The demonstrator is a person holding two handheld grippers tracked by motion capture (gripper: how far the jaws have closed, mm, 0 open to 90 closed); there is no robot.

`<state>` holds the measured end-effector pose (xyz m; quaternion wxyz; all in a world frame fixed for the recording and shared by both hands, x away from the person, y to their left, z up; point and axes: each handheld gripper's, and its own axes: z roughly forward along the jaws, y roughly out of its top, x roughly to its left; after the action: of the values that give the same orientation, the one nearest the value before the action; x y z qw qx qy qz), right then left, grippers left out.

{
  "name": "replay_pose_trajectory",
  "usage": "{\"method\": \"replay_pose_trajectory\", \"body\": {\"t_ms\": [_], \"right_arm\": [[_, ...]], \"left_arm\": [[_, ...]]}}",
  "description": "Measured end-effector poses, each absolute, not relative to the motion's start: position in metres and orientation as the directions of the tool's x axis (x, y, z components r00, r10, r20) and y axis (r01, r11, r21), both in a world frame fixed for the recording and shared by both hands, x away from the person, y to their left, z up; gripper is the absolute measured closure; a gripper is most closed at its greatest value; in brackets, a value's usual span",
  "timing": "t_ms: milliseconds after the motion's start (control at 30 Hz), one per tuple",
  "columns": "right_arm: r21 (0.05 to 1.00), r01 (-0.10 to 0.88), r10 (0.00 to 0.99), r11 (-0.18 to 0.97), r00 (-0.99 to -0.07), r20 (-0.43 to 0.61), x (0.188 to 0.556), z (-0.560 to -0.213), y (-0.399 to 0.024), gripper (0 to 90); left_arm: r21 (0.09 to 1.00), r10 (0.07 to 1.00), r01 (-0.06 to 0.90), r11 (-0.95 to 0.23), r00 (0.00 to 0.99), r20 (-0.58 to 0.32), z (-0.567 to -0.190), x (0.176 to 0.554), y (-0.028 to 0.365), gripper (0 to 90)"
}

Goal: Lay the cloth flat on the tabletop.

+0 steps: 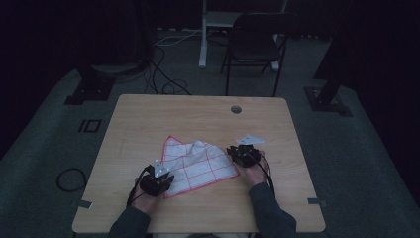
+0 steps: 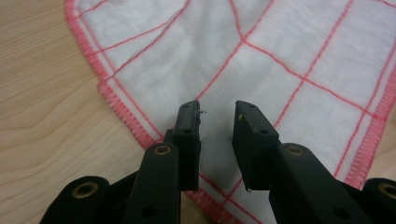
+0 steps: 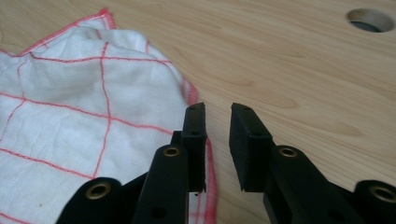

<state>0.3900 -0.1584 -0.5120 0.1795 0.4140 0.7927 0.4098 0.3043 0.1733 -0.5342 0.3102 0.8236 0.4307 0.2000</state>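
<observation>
Right now both hands sit at the near half of the wooden table (image 1: 148,114), one at each side of a white dishcloth with a red grid and red stitched hem (image 1: 198,166). It lies partly folded and rumpled near the middle of the table, its far part bunched up into soft ridges.

My read is that this is the moment between grips in folding or smoothing the cloth: neither tong has hold of anything. The left gripper (image 2: 217,116) hovers low over the near left corner of the cloth, its jaws a little apart with bare fabric showing in the gap. The right gripper (image 3: 217,119) hangs at the cloth's right hem, jaws likewise parted; the hem runs under the inner jaw while the outer one stands over bare wood.

Next, I would guess, each tong needs to settle onto an edge and pinch the hem cleanly, catching a single layer rather than the bunched fold behind it.

Both forearms come in from the near edge, sleeves dark, wrists low and angled inward toward the cloth, the grippers pointing forward and down. A round cable hole (image 3: 371,19) sits well beyond the right hand.
</observation>
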Motion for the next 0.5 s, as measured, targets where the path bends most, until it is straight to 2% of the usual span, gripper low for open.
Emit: {"method": "replay_pose_trajectory", "body": {"t_ms": [100, 367, 467, 500], "right_arm": [[0.798, 0.509, 0.797, 0.323, -0.600, 0.060, 0.393, -0.512, -0.149, 73.8], [0.797, 0.508, 0.754, 0.325, -0.648, 0.105, 0.402, -0.511, -0.128, 61.9], [0.787, 0.524, 0.750, 0.324, -0.649, 0.124, 0.406, -0.515, -0.125, 62.3], [0.782, 0.531, 0.749, 0.327, -0.650, 0.128, 0.406, -0.517, -0.124, 66.8]], "left_arm": [[0.687, 0.844, 0.591, -0.423, 0.533, 0.062, -0.535, 0.307, 0.178, 71.4], [0.688, 0.853, 0.599, -0.410, 0.518, 0.057, -0.535, 0.308, 0.178, 71.0], [0.688, 0.853, 0.599, -0.410, 0.519, 0.056, -0.533, 0.307, 0.177, 71.1], [0.688, 0.851, 0.599, -0.410, 0.522, 0.052, -0.531, 0.307, 0.176, 71.2]]}}
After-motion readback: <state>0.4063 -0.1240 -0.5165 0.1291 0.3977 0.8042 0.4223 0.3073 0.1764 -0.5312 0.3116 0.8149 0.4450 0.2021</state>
